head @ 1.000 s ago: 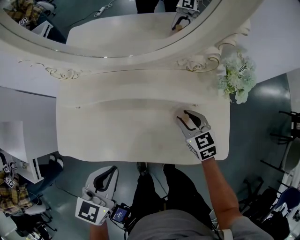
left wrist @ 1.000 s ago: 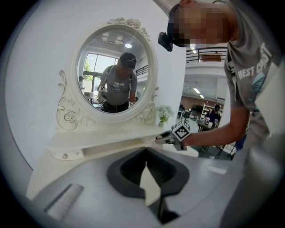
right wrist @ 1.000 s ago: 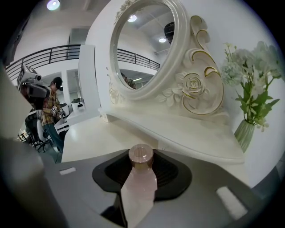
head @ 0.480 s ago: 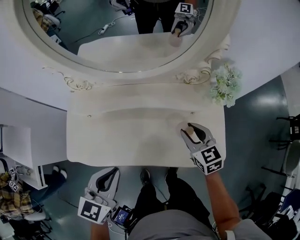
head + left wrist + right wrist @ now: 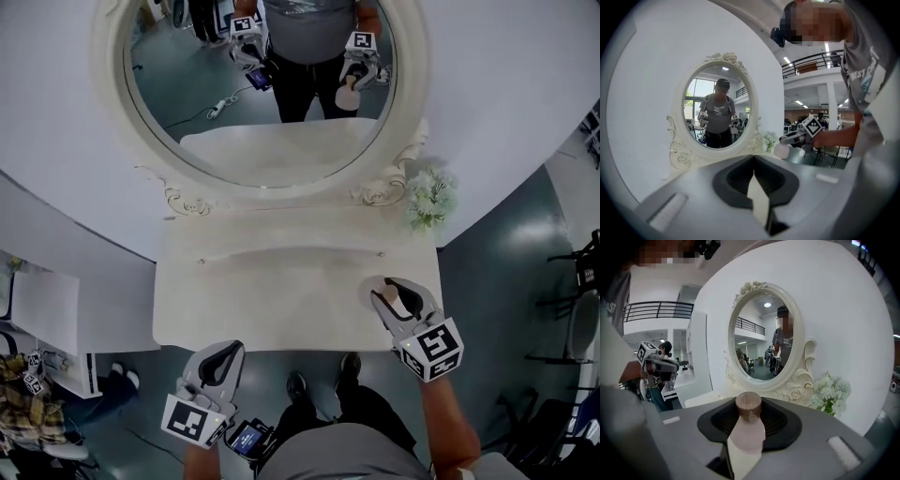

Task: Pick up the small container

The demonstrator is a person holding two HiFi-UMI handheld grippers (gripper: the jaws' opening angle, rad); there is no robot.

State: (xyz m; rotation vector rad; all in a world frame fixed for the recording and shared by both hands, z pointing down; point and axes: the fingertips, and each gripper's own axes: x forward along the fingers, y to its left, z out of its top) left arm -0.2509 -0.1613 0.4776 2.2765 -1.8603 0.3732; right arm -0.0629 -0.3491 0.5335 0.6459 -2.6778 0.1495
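Note:
The small container [image 5: 747, 425] is a pale pink bottle with a round wooden cap [image 5: 748, 405]. My right gripper [image 5: 746, 437] is shut on its body, and the cap sticks out past the jaws. In the head view the right gripper [image 5: 394, 294] holds the container [image 5: 397, 304] above the front right part of the white dressing table [image 5: 281, 291]. My left gripper [image 5: 215, 364] hangs off the table, below its front edge at the left, jaws together with nothing in them. The left gripper view shows the container [image 5: 782, 151] in the air, held by the right gripper [image 5: 799, 137].
An oval mirror [image 5: 262, 94] in an ornate white frame stands at the back of the table against a curved white wall. A small bunch of white flowers [image 5: 429, 197] sits at the back right corner. A white cabinet [image 5: 47, 309] stands to the left.
The right gripper has come back from the table's middle right toward the front edge with the container in it. The head view has pulled back, showing more of the mirror. The left gripper stays low.

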